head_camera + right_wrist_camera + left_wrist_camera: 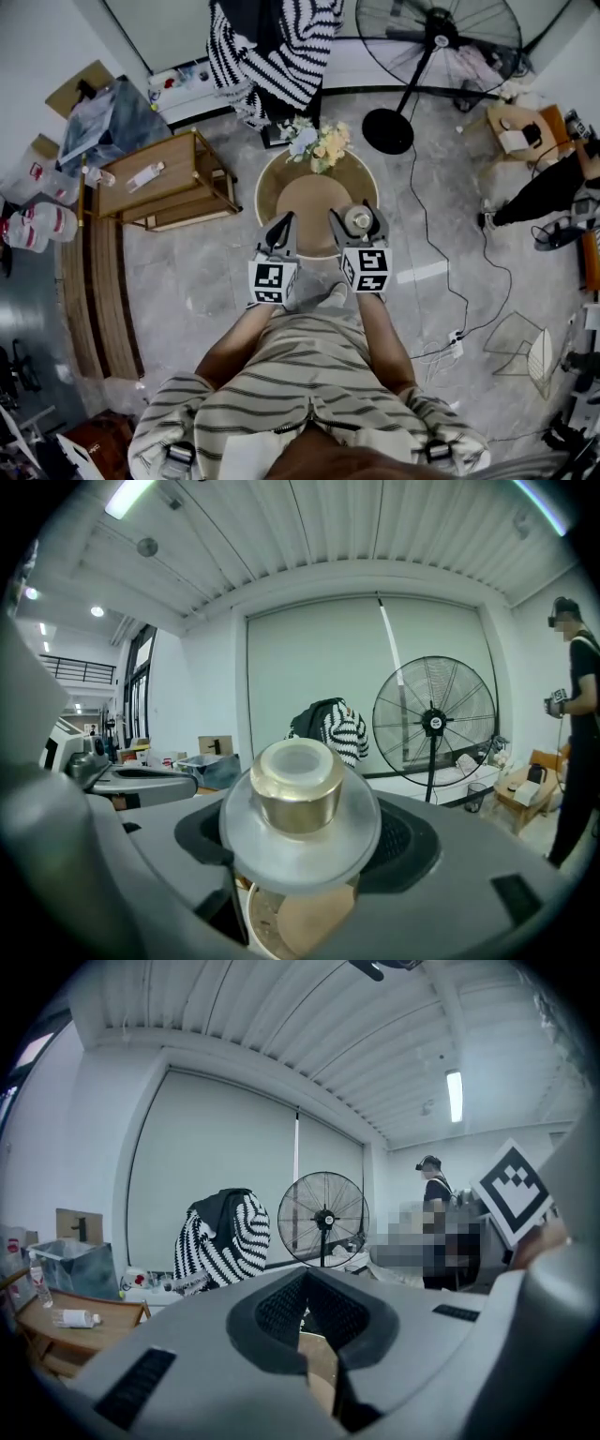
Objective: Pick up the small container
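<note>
Grey stone floor [187, 281] spreads around a round wooden table [305, 211], with a bunch of flowers [319, 145] on its far edge, a pedestal fan [438, 42] beyond it to the right, and a low wooden side table [159, 178] off to its left. Above the round wooden table's near edge, the right gripper [357, 216] has its jaws spread wide and clamped on the small container [296, 789], a clear jar with a gold cap, lifted off the tabletop. Just left of it, over the same edge, the left gripper [281, 225] hangs with its jaws pressed together on nothing.
</note>
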`<state>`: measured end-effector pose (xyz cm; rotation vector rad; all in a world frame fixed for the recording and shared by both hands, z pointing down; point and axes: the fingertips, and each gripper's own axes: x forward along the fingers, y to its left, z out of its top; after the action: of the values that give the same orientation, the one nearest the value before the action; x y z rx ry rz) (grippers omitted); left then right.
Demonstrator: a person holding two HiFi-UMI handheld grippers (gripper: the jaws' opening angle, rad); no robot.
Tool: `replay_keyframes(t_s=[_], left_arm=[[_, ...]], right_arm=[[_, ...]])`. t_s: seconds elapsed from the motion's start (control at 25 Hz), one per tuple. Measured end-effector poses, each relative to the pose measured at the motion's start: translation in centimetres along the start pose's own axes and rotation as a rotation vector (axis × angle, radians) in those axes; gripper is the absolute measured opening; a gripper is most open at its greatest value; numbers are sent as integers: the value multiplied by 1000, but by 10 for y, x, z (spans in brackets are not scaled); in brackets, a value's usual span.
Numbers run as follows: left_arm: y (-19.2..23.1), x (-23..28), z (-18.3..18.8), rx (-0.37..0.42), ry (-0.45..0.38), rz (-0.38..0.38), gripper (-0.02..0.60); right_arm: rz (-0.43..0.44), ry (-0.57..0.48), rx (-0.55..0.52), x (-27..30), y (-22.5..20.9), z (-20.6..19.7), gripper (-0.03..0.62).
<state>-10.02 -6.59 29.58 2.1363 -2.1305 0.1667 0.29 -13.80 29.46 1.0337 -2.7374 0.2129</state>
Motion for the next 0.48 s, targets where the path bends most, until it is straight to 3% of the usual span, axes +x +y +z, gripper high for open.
replay_keyframes(t_s=[0.48], left_arm=[[11,-5,19,22,-49,13,2]], right_arm=[[-4,-48,-12,-5,4,23,345]])
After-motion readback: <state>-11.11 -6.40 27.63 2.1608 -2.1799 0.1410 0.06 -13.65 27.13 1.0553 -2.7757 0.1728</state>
